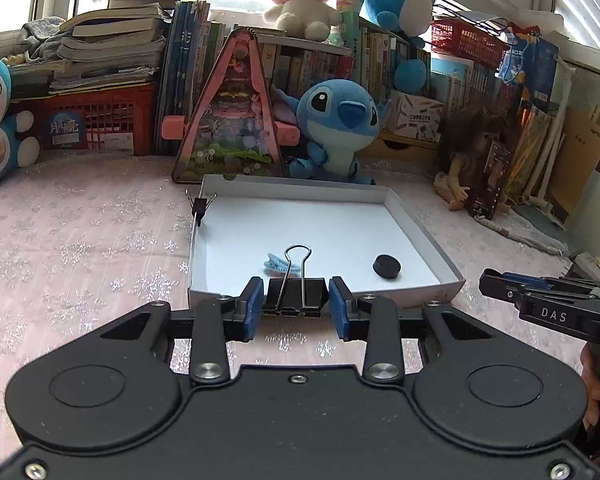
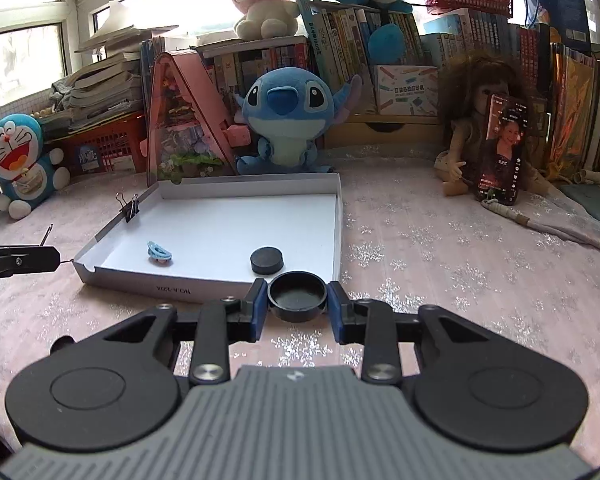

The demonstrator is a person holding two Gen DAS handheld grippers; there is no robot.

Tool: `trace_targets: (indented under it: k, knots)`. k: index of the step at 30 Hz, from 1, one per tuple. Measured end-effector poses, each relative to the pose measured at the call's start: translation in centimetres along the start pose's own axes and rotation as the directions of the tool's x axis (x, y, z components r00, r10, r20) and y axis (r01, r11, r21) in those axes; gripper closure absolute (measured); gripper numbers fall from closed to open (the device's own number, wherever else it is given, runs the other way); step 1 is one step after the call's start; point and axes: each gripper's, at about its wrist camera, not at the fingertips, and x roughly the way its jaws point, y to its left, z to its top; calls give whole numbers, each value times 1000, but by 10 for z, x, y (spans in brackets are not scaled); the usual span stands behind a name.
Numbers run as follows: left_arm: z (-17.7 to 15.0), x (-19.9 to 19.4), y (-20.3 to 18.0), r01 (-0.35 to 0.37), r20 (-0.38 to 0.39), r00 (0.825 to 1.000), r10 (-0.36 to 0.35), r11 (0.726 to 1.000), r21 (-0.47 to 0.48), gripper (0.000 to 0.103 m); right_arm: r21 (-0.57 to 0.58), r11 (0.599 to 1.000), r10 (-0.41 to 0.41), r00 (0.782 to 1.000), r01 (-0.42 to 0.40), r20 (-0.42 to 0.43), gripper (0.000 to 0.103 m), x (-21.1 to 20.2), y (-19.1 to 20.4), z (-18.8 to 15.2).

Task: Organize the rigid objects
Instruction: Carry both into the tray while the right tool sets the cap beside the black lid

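Note:
A shallow white box [image 1: 420, 236] [image 2: 338, 220] lies on the pink cloth. In it are a blue clip [image 1: 280, 265] [image 2: 159, 253] and a black round cap [image 1: 386, 266] [image 2: 266, 260]. A small black binder clip [image 1: 199, 206] [image 2: 129, 206] is clamped on its left wall. My left gripper [image 1: 296, 305] is shut on a large black binder clip [image 1: 294, 296], held just at the box's near edge. My right gripper [image 2: 297, 303] is shut on a black round lid [image 2: 297, 294], hollow side up, near the box's near right corner. The right gripper also shows in the left wrist view [image 1: 540, 300].
Plush toys, a blue Stitch [image 1: 336, 120] [image 2: 288, 116], a pink triangular display [image 1: 232, 112], books and red baskets line the back. A doll with a phone [image 2: 502, 148] sits at the right. A cord [image 2: 552, 228] lies on the cloth at the right.

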Motion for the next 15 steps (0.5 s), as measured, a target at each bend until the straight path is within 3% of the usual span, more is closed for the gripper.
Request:
trace_targets:
  k: [8,15]
  knots:
    - [45,40,0,-17,-43,999,15,999,-32,70,29,999,19,999,-17,-50,66,27,-1,37]
    - [62,81,5,-58,-104,993,49,995,-76,70,40,998,54,994,-50,-92,66,53,7,56]
